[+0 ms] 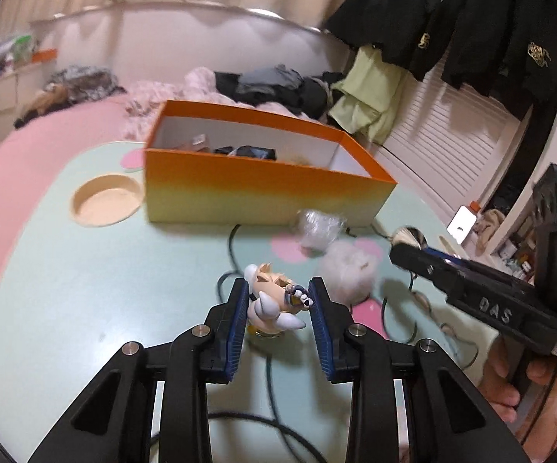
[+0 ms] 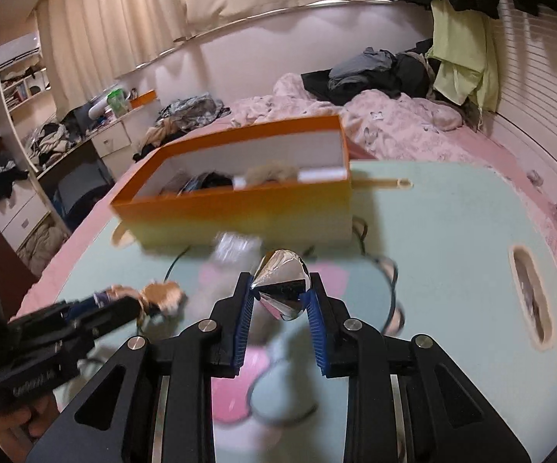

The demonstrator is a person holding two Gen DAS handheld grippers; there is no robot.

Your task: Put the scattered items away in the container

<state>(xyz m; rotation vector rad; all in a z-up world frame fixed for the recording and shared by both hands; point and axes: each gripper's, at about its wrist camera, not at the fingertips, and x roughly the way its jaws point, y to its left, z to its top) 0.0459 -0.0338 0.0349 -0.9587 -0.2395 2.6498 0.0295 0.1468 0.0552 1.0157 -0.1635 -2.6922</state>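
Observation:
My left gripper (image 1: 278,289) is shut on a small cream and white animal figurine (image 1: 274,301), which sits between the blue pads just over the mint-green table (image 1: 85,289). The right gripper (image 2: 280,285) is shut on a shiny silver cone (image 2: 284,289). The orange box (image 1: 263,193) stands at the far side of the table with dark items and a fluffy piece inside. In the left wrist view the right gripper (image 1: 409,249) comes in from the right. In the right wrist view the left gripper (image 2: 139,305) shows at the left with the figurine (image 2: 162,295).
A crumpled clear wrapper (image 1: 319,227) and a white fluffy ball (image 1: 350,270) lie in front of the box. A black cable (image 1: 232,247) loops across the table. The table has a round recess (image 1: 105,200) and a handle slot (image 2: 531,293). A pink bed with heaped clothes lies behind.

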